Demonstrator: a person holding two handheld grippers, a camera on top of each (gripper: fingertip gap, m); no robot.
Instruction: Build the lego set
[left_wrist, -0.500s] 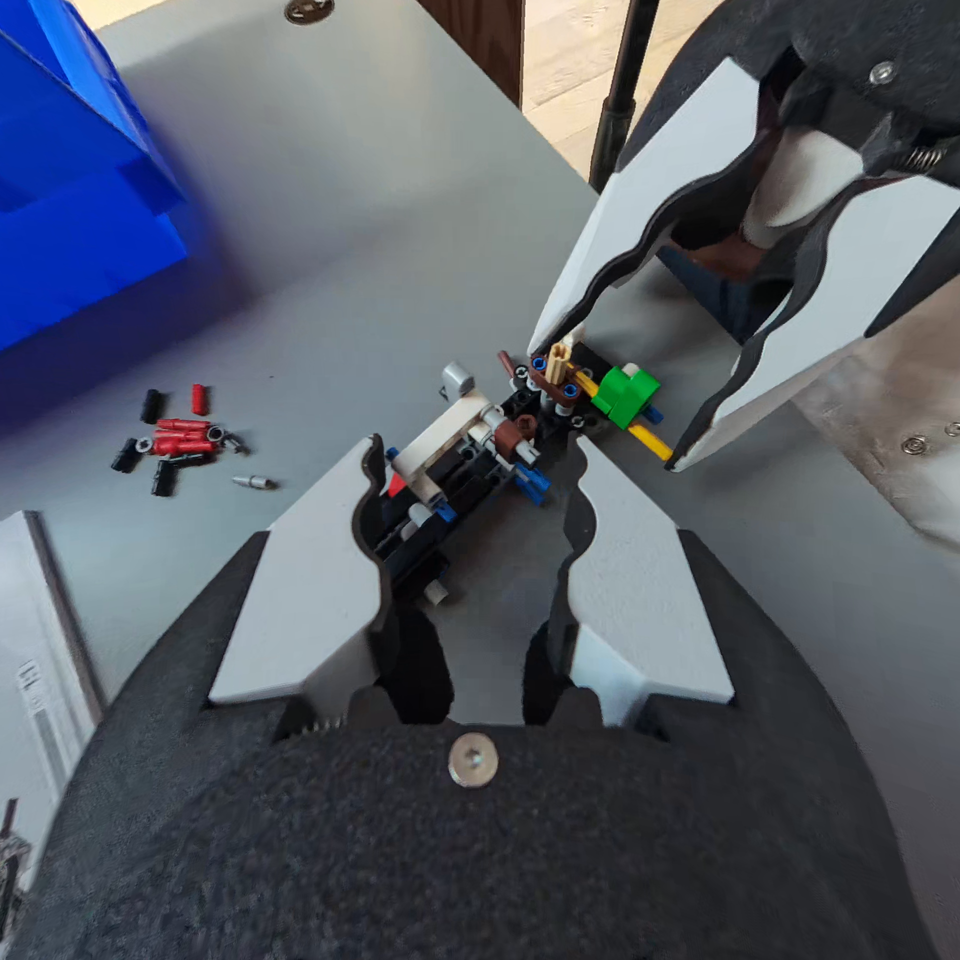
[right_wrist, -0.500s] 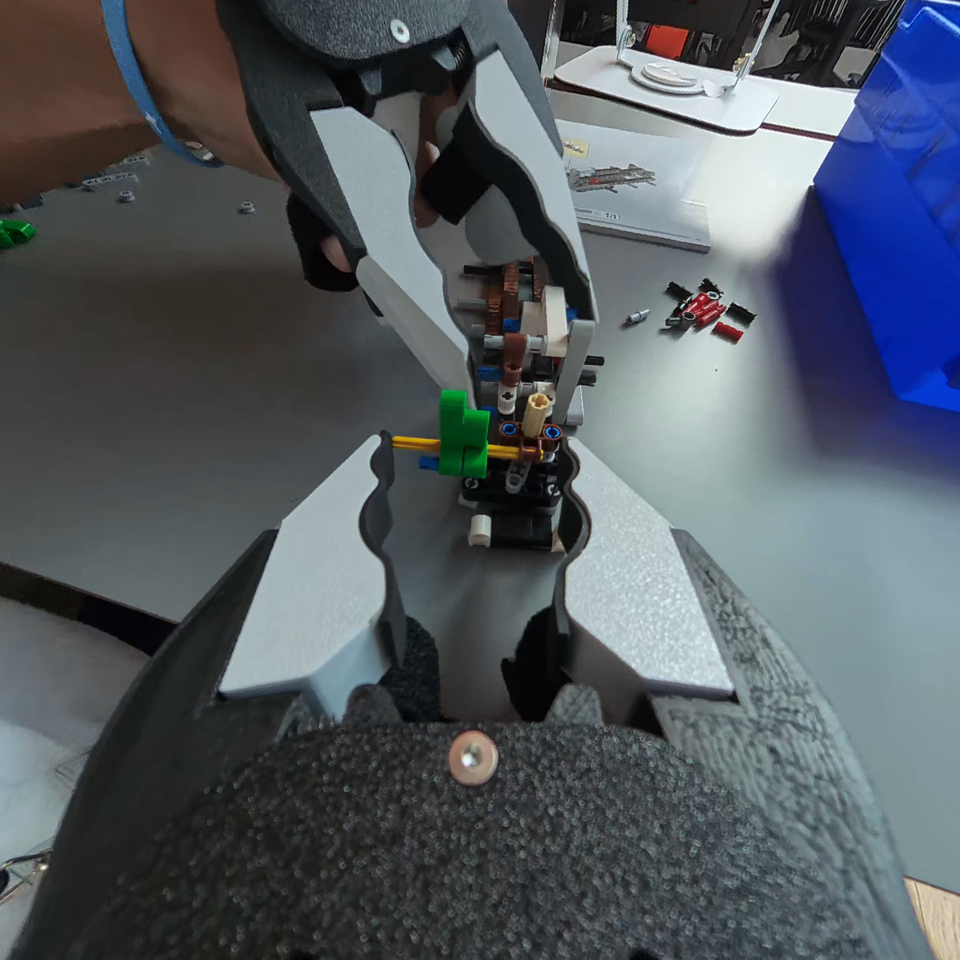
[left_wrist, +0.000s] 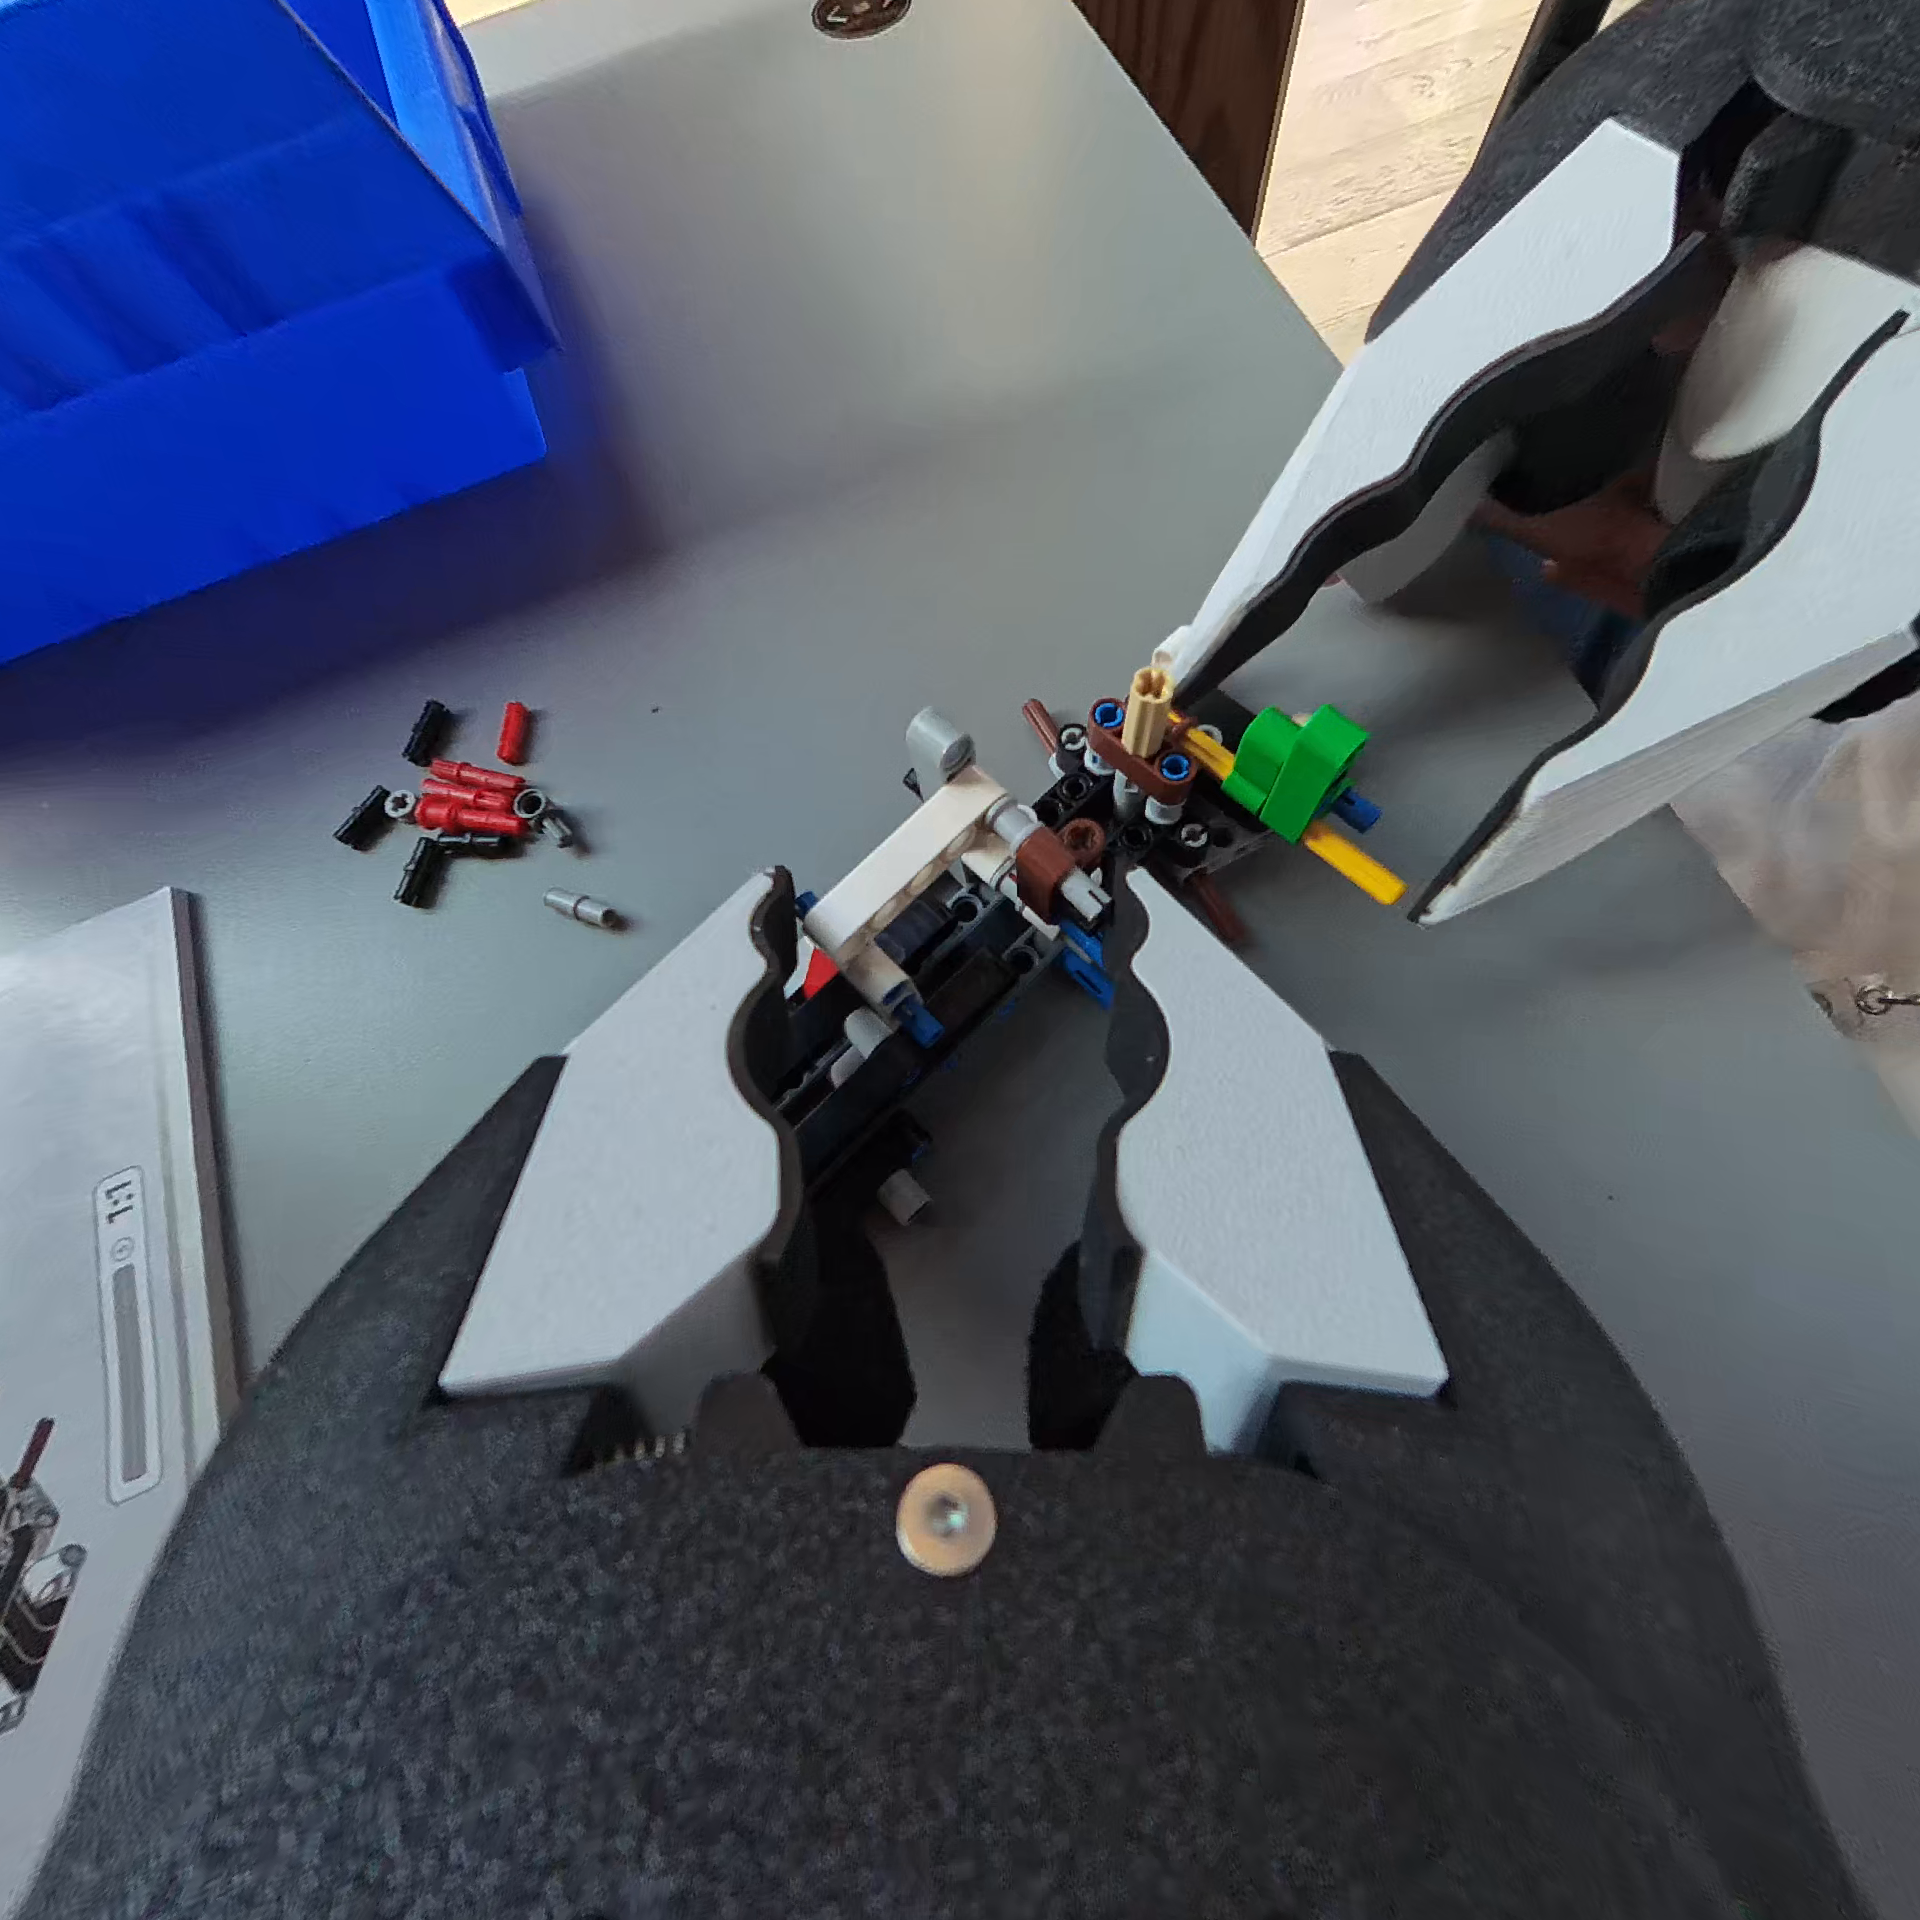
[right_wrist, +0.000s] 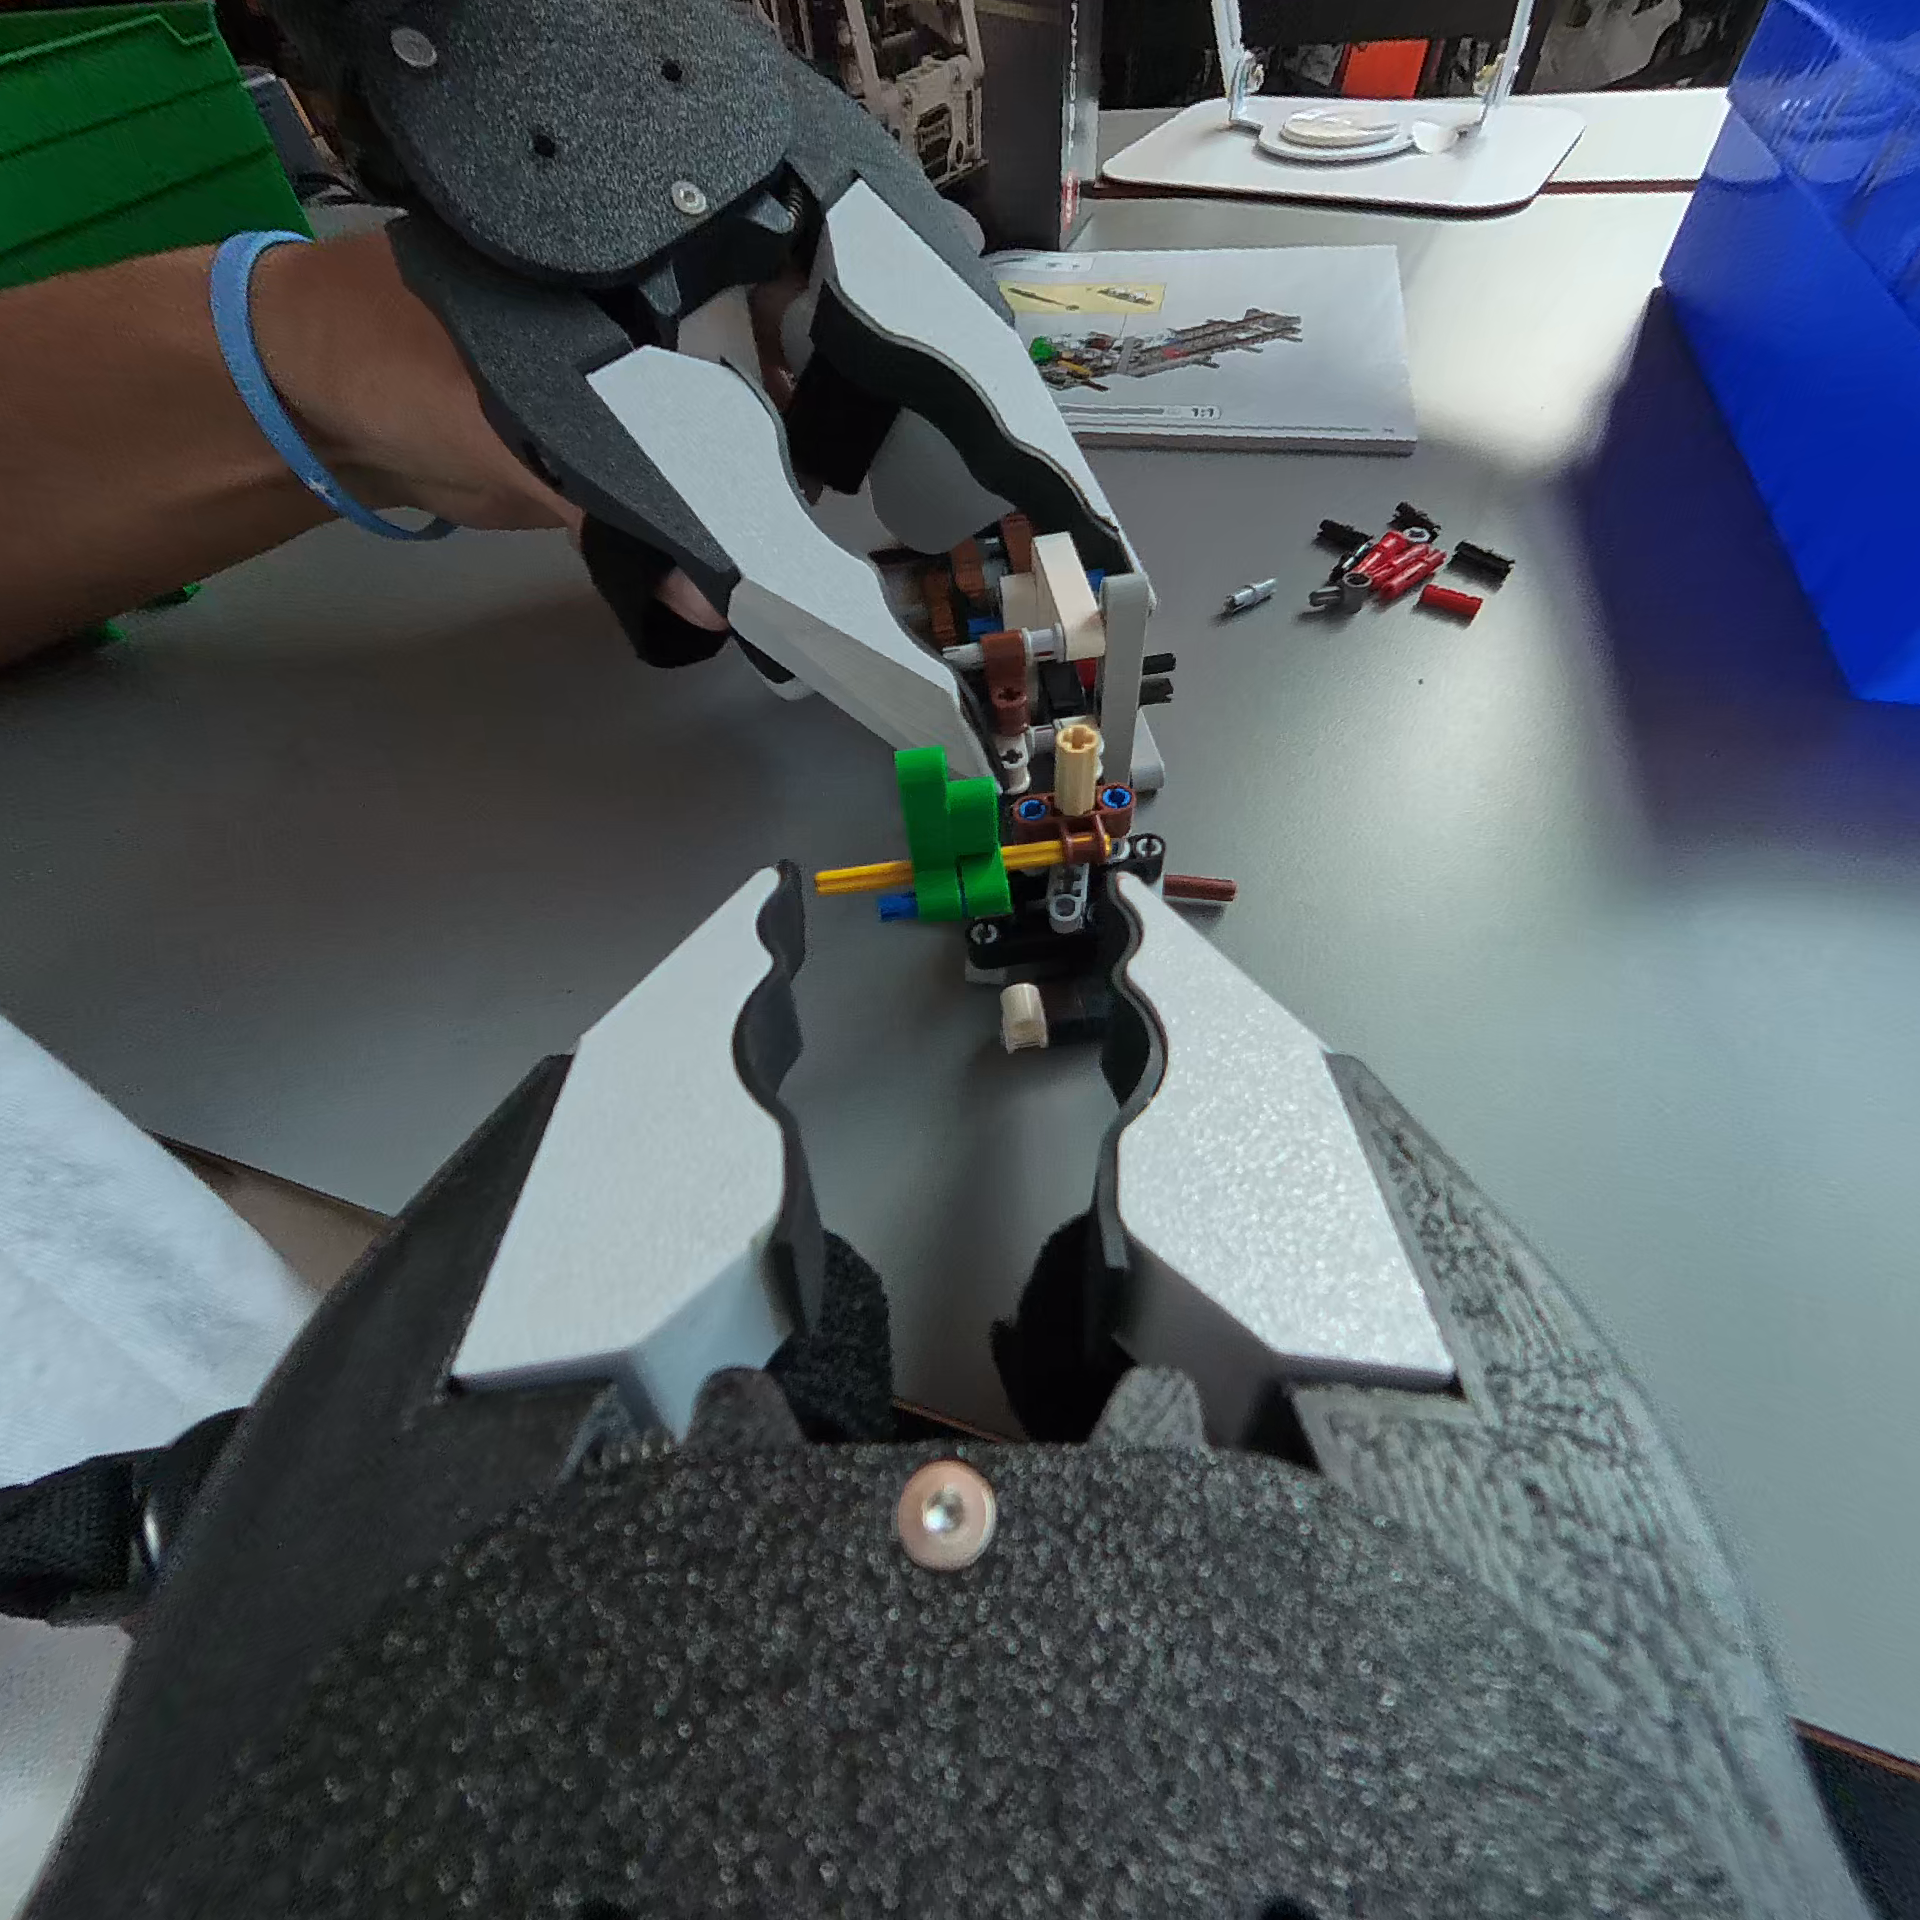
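The lego model (left_wrist: 935, 935) is a black frame with white, brown and blue parts, lying on the grey table (left_wrist: 831, 416). My left gripper (left_wrist: 953, 894) is closed on the model's near half, one finger on each side; it also shows in the right wrist view (right_wrist: 1049, 665). At the model's other end a tan pin (left_wrist: 1143, 717) stands upright beside a green piece (left_wrist: 1294, 764) on a yellow axle (left_wrist: 1351, 862). My right gripper (right_wrist: 956, 894) is open and empty around that end (left_wrist: 1299, 790), with one fingertip by the tan pin (right_wrist: 1077, 764) and the green piece (right_wrist: 945, 831) between the fingers.
Loose red and black pins (left_wrist: 468, 800) and a grey pin (left_wrist: 577, 906) lie left of the model. A blue bin (left_wrist: 260, 364) stands behind them and an instruction booklet (left_wrist: 94, 1195) lies at the left. A brown axle (right_wrist: 1200, 886) lies beside the model. The table edge is near the right gripper.
The fingers of both grippers have drawn in slightly. The left gripper has tilted a little over the model. The model and the loose parts have stayed in place.
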